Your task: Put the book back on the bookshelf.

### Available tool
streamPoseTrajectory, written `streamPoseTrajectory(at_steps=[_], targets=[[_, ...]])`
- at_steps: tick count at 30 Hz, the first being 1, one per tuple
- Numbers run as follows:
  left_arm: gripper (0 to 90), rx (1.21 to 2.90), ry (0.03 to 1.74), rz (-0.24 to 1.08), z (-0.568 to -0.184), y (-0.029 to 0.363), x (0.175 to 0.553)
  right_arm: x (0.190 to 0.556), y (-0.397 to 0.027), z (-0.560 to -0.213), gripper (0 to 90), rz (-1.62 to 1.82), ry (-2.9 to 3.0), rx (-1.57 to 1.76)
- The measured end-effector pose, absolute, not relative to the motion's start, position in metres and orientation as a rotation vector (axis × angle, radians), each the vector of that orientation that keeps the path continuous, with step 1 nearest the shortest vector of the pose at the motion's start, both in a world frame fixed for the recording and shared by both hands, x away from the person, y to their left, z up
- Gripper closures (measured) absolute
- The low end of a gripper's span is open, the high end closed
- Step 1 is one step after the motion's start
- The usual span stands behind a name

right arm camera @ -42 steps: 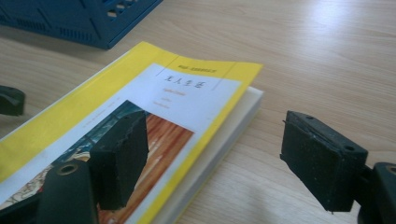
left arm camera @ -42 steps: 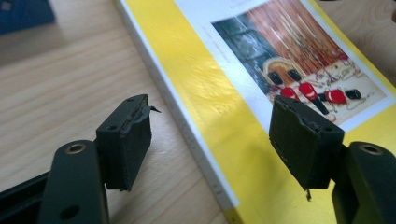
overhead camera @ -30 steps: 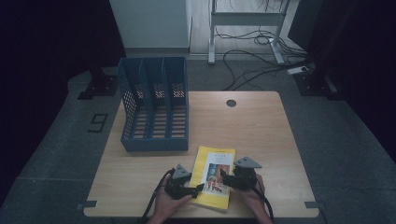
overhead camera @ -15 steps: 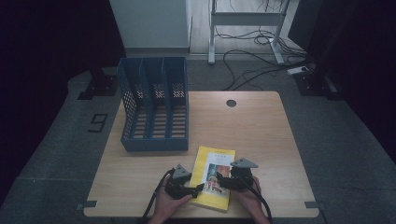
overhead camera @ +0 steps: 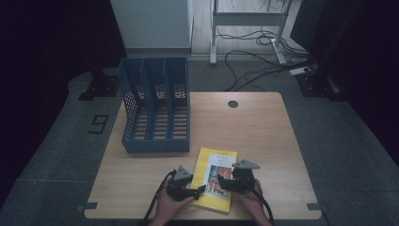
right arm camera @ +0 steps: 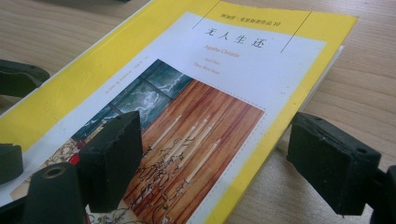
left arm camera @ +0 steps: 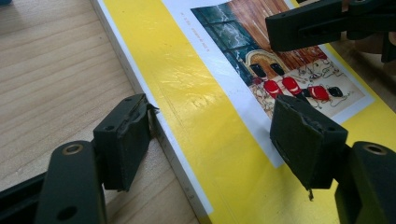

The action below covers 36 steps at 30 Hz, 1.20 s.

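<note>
Hands (overhead camera: 175, 209) at the near edge of the table (overhead camera: 263, 127) bring my two tools in over the yellow book (overhead camera: 215, 179), which lies flat on the wood near the front, a little right of centre. My left gripper (overhead camera: 190, 188) straddles the book's left edge: in the left gripper view one pad sits on the bare table just beside the white page block, the other hangs over the cover picture, and neither presses, so I read it as released. My right gripper (overhead camera: 234, 181) stands over the right part of the cover, and its jaws have just been opening; in the right gripper view one pad (right arm camera: 112, 158) floats above the illustration and the other is off past the book's right edge, spread wide with the book between them and nothing pinched. Farther back and to the left, the blue file holder (overhead camera: 156, 113) stands upright with its three slots bare. By my reckoning the work of filing the book has hardly begun: it has yet to be gripped, raised on edge and carried to a slot. Beyond the table's far edge, cables (overhead camera: 254, 52) trail across the dark floor.
</note>
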State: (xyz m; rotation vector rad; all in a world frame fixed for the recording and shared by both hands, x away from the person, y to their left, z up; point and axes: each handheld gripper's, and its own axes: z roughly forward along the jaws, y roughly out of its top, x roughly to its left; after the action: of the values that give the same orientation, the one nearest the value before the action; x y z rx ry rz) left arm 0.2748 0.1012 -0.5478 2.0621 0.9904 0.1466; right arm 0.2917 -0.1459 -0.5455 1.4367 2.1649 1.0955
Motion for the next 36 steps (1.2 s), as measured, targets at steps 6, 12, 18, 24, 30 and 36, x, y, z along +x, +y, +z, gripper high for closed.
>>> streamPoseTrajectory(at_steps=[6,12,18,24,30,36], targets=[[28.2,2.063,0.988,0.149,-0.548,0.101,0.275,0.291,-0.145,-0.545,18.1,1.1,2.155,1.45],[28.2,2.064,0.986,0.151,-0.548,0.101,0.275,0.29,-0.145,-0.542,19.5,1.113,2.15,1.441],[28.1,2.063,0.982,0.152,-0.548,0.101,0.275,0.288,-0.147,-0.538,20.5,1.137,2.144,1.43],[28.0,2.063,0.98,0.152,-0.548,0.101,0.275,0.285,-0.149,-0.53,23.6,1.192,2.121,1.414],[28.0,2.063,0.979,0.152,-0.548,0.101,0.275,0.283,-0.149,-0.524,25.7,1.223,2.109,1.389],[27.9,2.062,0.981,0.152,-0.548,0.101,0.275,0.279,-0.148,-0.518,30.7,1.293,2.111,1.347]])
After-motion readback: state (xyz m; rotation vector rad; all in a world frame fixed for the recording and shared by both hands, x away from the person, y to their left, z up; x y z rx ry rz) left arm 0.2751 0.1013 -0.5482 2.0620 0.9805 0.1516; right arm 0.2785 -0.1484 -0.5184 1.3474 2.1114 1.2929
